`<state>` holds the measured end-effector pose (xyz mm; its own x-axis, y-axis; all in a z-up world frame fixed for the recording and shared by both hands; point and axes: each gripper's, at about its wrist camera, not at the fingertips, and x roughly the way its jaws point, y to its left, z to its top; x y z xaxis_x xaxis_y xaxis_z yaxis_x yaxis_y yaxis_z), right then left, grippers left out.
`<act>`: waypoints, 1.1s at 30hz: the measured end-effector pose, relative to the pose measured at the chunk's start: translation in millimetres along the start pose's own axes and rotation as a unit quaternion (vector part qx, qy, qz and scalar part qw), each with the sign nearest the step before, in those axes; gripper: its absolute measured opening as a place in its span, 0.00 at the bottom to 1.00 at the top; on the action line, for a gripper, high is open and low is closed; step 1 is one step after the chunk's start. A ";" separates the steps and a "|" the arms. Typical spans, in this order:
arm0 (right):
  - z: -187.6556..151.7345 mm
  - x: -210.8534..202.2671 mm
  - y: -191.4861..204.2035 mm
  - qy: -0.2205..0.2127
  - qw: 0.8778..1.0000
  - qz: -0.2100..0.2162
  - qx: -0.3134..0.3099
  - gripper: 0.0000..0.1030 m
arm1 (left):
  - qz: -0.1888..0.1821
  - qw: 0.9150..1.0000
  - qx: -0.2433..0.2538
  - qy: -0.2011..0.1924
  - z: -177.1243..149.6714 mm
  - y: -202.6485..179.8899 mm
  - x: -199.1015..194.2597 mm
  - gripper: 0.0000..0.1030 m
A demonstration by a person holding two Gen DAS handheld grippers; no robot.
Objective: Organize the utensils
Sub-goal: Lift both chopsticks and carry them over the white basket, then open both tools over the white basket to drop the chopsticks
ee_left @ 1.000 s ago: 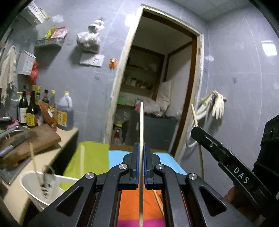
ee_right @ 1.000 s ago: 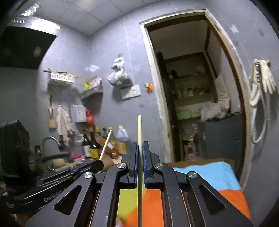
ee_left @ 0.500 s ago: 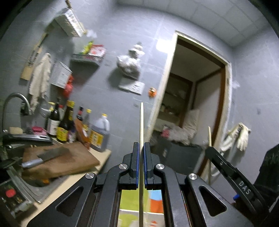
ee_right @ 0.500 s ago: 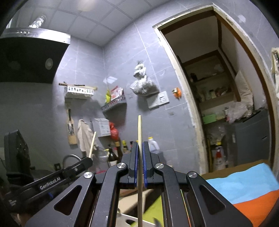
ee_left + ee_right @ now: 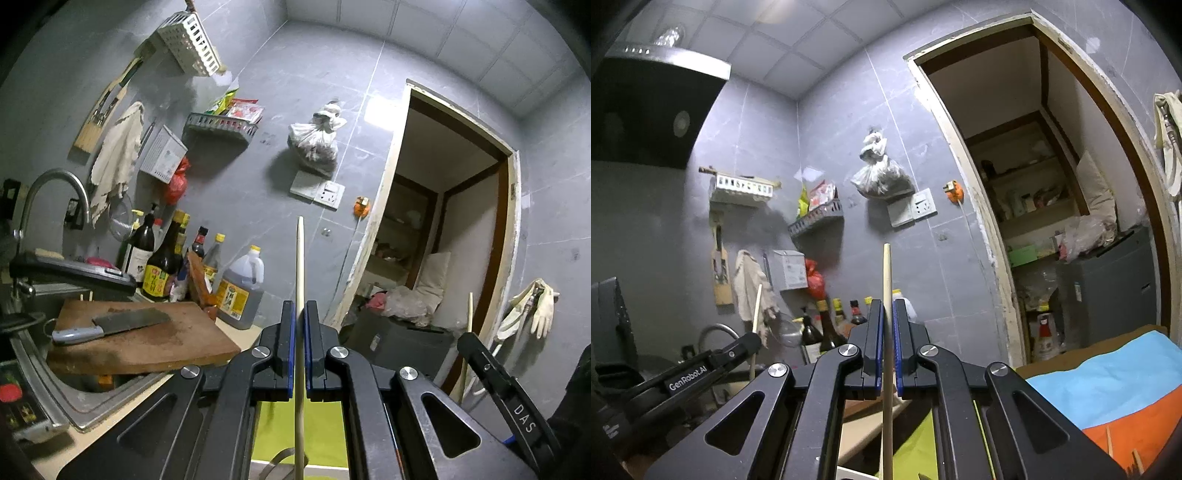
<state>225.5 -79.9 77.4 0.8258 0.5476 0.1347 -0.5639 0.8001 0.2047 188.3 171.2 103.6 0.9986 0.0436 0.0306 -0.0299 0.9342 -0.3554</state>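
Note:
My left gripper (image 5: 299, 314) is shut on a pale wooden chopstick (image 5: 300, 266) that stands upright between its blue pads, tip pointing up at the grey wall. My right gripper (image 5: 885, 312) is shut on a second wooden chopstick (image 5: 886, 280), also upright. Each gripper shows in the other's view: the right one with its chopstick (image 5: 470, 314) at the lower right, the left one with its chopstick (image 5: 757, 306) at the lower left. More chopsticks (image 5: 1110, 441) lie on the orange cloth at the lower right. The utensil holder below is almost hidden.
A wooden cutting board (image 5: 140, 339) with a cleaver (image 5: 110, 325) lies over the sink (image 5: 74, 398) at left. Bottles (image 5: 162, 262) stand against the wall. A green, blue and orange cloth (image 5: 1108, 380) covers the table. A doorway (image 5: 443, 236) opens at right.
Both grippers have tilted upward and swung left with their chopsticks. The table and white container dropped out of the left view; sink, tap and wall shelves came in.

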 end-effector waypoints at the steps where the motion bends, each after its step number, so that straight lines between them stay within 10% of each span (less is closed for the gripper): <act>1: -2.9 0.7 0.9 0.000 1.000 -0.003 -0.005 0.03 | 0.002 1.000 0.002 0.000 -3.4 0.6 1.1 0.02; 33: -44.8 -2.0 -1.4 0.090 0.995 -0.016 -0.048 0.04 | 0.012 0.997 0.044 0.068 -68.0 -7.8 3.0 0.03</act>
<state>224.4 -71.2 33.4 0.8338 0.5500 -0.0478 -0.5427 0.8325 0.1117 194.5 139.9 43.0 0.9941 0.0245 -0.1058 -0.0526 0.9609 -0.2718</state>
